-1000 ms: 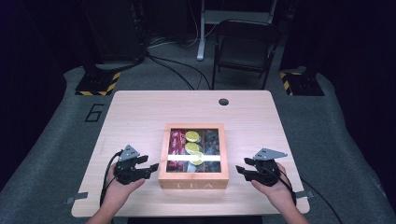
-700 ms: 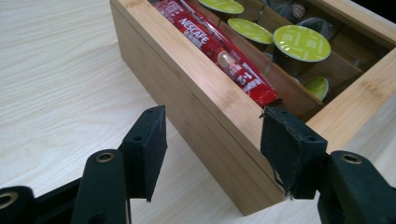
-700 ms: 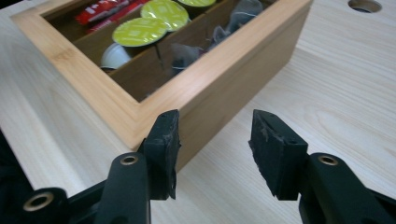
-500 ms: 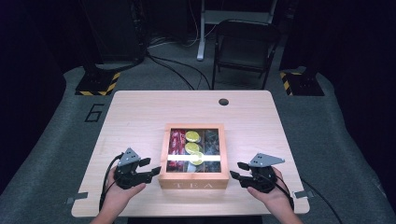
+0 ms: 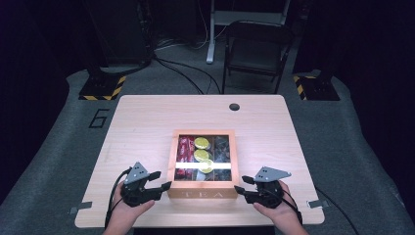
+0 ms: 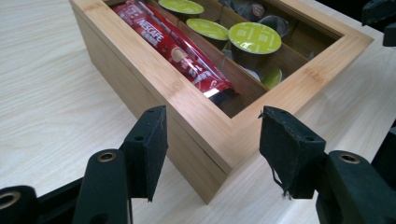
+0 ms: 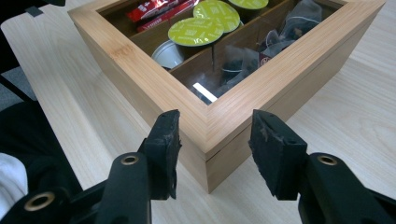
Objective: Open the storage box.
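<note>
Left hand: comes in from the bottom edge at the table's near-left and holds the left gripper.
Left gripper: jaws spread wide, nothing between them; in the left gripper view they straddle the near-left corner of the box without touching it.
Tea box: a wooden box marked TEA on its front, standing at the near middle of the table, with a clear window in its lid that is down.
Contents: red stick packets in the left compartment, green-topped capsules in the middle one, dark pouches on the right.
Right gripper: jaws likewise apart and empty; the right gripper view shows them either side of the near-right corner of the box, close but not gripping.
Right hand: at the near-right edge, holding its gripper level with the box front.
Progress: judged an early stage. Both grippers are lined up on the front corners, which looks like the approach to taking hold of the box or raising its lid. No grip is made yet; closing on the wood and the lift or opening itself remain.
</note>
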A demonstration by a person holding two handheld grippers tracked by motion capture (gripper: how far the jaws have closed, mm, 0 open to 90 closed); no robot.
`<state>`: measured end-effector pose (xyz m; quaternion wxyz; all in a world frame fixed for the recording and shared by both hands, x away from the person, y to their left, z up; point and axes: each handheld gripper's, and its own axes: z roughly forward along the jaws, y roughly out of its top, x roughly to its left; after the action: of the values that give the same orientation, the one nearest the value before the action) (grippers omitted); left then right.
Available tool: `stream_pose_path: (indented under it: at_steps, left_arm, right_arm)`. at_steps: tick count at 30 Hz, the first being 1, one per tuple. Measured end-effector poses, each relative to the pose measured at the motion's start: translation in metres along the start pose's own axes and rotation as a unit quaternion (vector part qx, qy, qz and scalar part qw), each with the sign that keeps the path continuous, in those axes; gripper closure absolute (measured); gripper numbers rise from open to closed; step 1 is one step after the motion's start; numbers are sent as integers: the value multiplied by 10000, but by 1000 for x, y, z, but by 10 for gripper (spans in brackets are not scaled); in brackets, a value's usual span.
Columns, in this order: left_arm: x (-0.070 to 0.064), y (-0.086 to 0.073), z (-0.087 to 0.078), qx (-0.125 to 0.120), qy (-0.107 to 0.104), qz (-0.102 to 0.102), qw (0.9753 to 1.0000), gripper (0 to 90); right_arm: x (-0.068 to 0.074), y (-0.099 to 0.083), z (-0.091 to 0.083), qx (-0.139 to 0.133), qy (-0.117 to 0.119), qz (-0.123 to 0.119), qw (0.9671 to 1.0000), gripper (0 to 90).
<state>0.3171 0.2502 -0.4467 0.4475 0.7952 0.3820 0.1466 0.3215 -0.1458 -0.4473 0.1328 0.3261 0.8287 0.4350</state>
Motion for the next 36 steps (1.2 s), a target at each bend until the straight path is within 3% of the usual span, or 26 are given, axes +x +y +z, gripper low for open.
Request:
stream_pose_path:
  at_steps: [12, 13, 26, 36]
  left_arm:
    - [-10, -14, 11, 124, -86, 119, 9998, 446]
    - [-11, -15, 11, 130, -130, 54, 9998, 452]
    - [-9, -23, 12, 81, -88, 22, 9999, 523]
    - [-9, -25, 15, 262, -94, 96, 9996, 549]
  right_arm:
    - [3, -10, 7, 64, -3, 55, 10000, 529]
    - [3, -11, 7, 69, 39, 41, 10000, 533]
    - [4, -19, 14, 224, 3, 54, 9997, 601]
    - [2, -19, 15, 214, 8, 17, 9998, 625]
